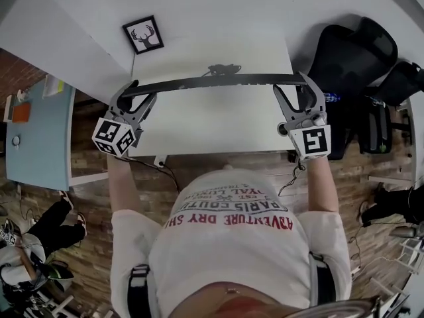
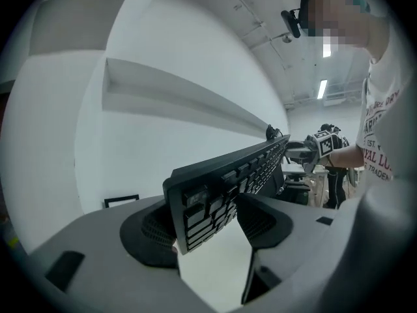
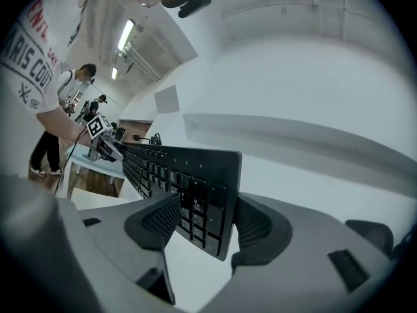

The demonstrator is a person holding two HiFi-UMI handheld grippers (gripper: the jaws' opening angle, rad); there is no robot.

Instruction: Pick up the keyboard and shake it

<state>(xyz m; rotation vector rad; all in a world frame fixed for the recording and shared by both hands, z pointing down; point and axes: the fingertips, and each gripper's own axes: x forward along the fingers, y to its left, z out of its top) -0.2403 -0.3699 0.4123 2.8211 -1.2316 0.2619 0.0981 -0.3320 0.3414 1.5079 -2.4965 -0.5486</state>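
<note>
The left gripper (image 1: 139,93) is clamped on the left end of the long black plastic keyboard (image 1: 212,83), which is held on edge above the white table (image 1: 212,121). The right gripper (image 1: 293,88) is pinched on its other end. Both ends should be shaken together, firmly gripped. The black-framed antler picture (image 1: 143,34), the dark cable (image 1: 222,69) and the black office chair (image 1: 351,52) should be cleared.

- The grey two-jaw left gripper (image 1: 140,93), with a marker cube at its base, is held out ahead on the person's left and points roughly level; its jaws stand wide, pads pressed on one end of the long black keyboard (image 1: 212,83)
- The matching grey right gripper (image 1: 291,85) clamps the opposite end
- The bare left forearm (image 1: 119,184) and right forearm (image 1: 320,184) reach forward, well apart
</note>
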